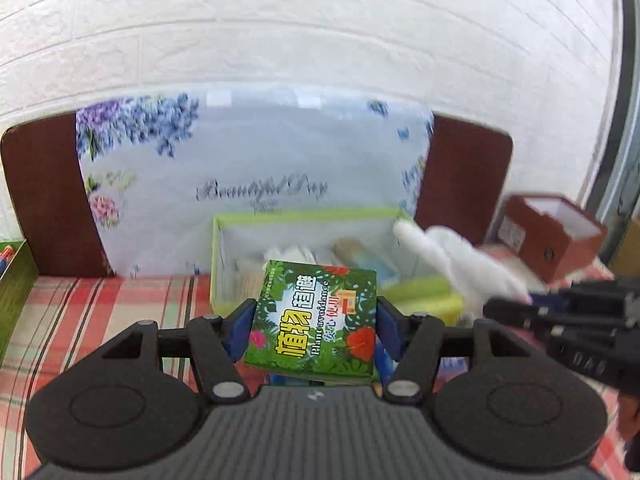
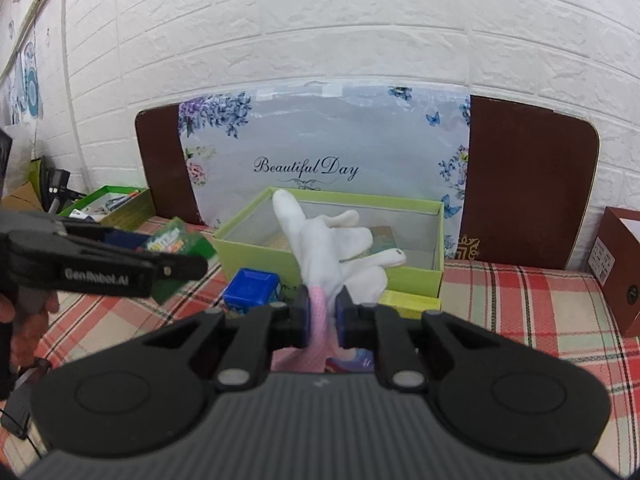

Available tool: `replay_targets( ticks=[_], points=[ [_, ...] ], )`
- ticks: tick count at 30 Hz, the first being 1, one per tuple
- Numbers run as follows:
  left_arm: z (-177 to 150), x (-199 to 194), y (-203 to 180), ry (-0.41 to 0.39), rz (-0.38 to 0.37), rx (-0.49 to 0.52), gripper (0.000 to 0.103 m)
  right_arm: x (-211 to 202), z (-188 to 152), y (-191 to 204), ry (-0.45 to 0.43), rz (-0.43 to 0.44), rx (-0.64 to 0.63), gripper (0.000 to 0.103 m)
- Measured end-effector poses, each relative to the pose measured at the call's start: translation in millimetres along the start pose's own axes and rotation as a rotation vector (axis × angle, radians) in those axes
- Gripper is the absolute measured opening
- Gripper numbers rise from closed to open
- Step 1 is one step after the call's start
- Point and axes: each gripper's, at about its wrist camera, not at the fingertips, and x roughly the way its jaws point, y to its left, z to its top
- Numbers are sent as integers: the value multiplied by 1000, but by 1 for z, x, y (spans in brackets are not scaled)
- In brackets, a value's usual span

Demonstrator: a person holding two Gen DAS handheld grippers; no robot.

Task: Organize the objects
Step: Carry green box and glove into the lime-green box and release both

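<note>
My left gripper (image 1: 316,330) is shut on a green box with a leaf-and-flower print (image 1: 316,320), held above the plaid cloth in front of the light green open box (image 1: 304,216). The same green box (image 2: 176,248) shows at the left of the right wrist view, in the left gripper (image 2: 160,268). My right gripper (image 2: 322,314) is shut on the pink cuff of a white glove (image 2: 336,240), whose fingers stick up over the light green open box (image 2: 332,264). That white glove (image 1: 452,264) appears blurred at the right of the left wrist view.
A blue box (image 2: 252,290) and a yellow box (image 2: 408,304) lie on the plaid cloth (image 2: 520,304) before the open box. A floral board (image 2: 324,152) leans on the brick wall. A brown open box (image 1: 556,236) stands at the right, a green tray (image 2: 112,204) at the left.
</note>
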Motion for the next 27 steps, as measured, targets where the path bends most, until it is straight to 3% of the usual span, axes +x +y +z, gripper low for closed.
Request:
replay_targets(
  ticks=[7, 14, 16, 18, 19, 20, 27],
  points=[
    [47, 59, 16, -19, -3, -78, 65, 66, 40, -28, 4, -42, -5, 12],
    [49, 127, 27, 11, 32, -74, 65, 137, 53, -49, 28, -21, 27, 12],
    [45, 140, 31, 9, 32, -76, 70, 155, 51, -51, 38, -14, 39, 14],
    [40, 149, 34, 28, 46, -81, 82, 173, 44, -52, 56, -1, 42, 26],
    [36, 152, 36, 34, 56, -84, 84, 179, 40, -53, 70, -25, 44, 56],
    [33, 152, 38, 35, 57, -83, 86, 182, 36, -52, 67, -59, 38, 71],
    [30, 123, 35, -13, 53, -57, 94, 150, 36, -59, -4, -41, 40, 84]
  ],
)
